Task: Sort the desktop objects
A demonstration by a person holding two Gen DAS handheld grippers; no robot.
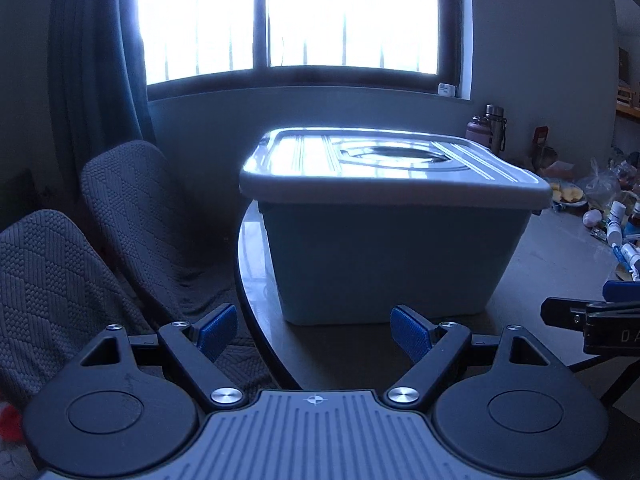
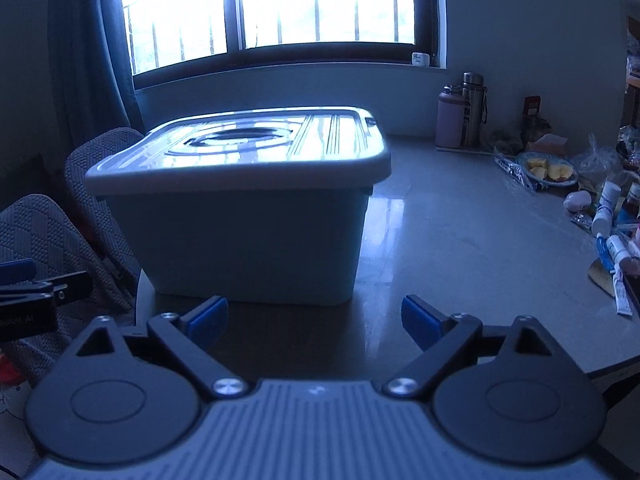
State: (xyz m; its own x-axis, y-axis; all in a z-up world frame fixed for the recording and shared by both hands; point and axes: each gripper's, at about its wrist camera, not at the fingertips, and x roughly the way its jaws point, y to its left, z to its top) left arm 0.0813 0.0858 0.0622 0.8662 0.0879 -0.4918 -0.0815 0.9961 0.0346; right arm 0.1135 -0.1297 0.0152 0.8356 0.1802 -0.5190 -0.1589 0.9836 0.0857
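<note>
A light blue storage box (image 1: 384,264) with a pale lid (image 1: 384,168) shut on it stands on the round table (image 1: 552,264), near its left edge. In the right wrist view the same storage box (image 2: 244,248) fills the left half, its lid (image 2: 248,148) catching window light. My left gripper (image 1: 314,334) is open just short of the box's near wall, nothing between its blue pads. My right gripper (image 2: 314,322) is open too, facing the box's right corner and bare tabletop. Small tubes and bottles (image 2: 612,236) lie scattered at the table's right.
Two chairs with knitted grey covers (image 1: 120,216) stand left of the table. At the back right stand a pink bottle (image 2: 450,118) and a steel flask (image 2: 474,108). A plate of cut fruit (image 2: 548,172) and plastic bags (image 2: 596,160) crowd the right side. A window lies behind.
</note>
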